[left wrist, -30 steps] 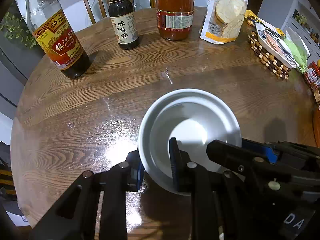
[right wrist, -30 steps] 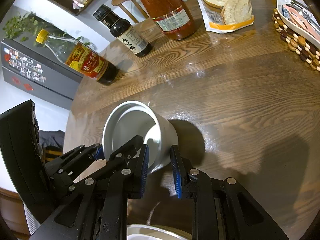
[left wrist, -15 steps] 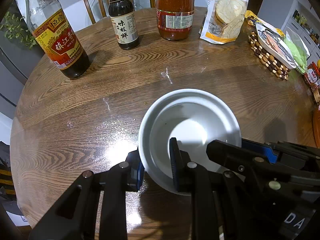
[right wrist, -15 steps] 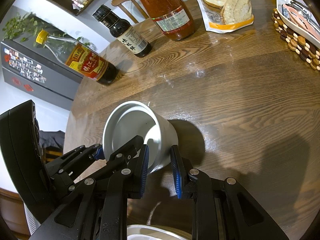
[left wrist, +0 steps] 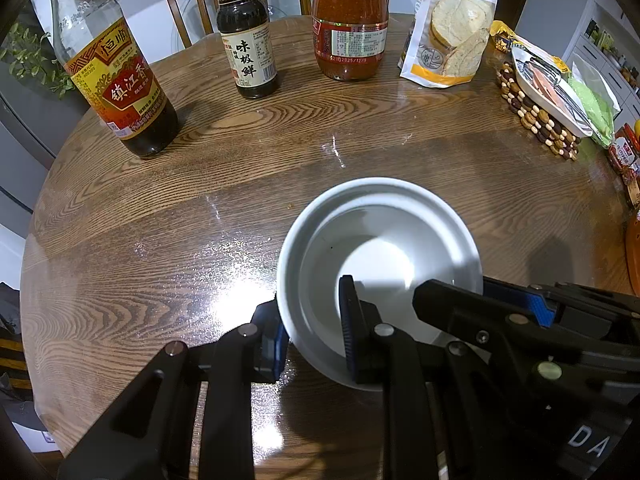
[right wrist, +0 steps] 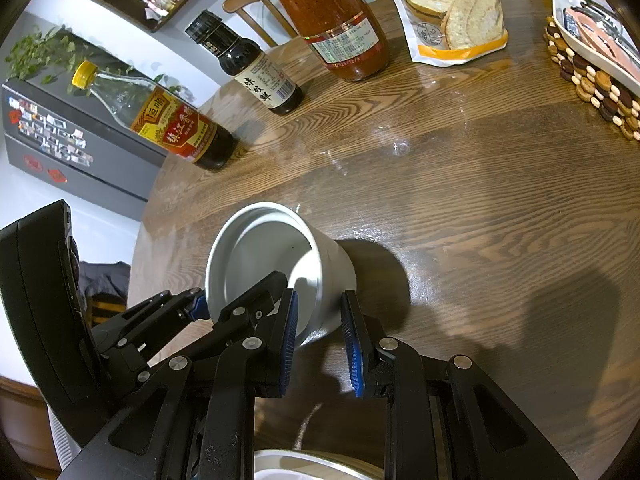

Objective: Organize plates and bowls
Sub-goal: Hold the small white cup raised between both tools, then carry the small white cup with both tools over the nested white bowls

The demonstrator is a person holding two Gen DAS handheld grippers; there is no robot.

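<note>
A white bowl (left wrist: 380,240) stands on the round wooden table (left wrist: 200,208); it also shows in the right wrist view (right wrist: 276,252). My left gripper (left wrist: 312,336) is shut on the bowl's near-left rim, one finger inside, one outside. My right gripper (right wrist: 318,340) straddles the bowl's right wall, one blue pad inside and one outside, closed on it. The right gripper also shows in the left wrist view (left wrist: 520,312). The rim of another white dish (right wrist: 316,466) shows at the bottom edge of the right wrist view.
At the table's far side stand a vinegar bottle (left wrist: 120,80), a soy sauce bottle (left wrist: 246,40), a red sauce bottle (left wrist: 350,24) and a flour bag (left wrist: 452,28). A beaded trivet with a tray (left wrist: 540,108) sits at the right. Chairs (left wrist: 188,0) stand behind.
</note>
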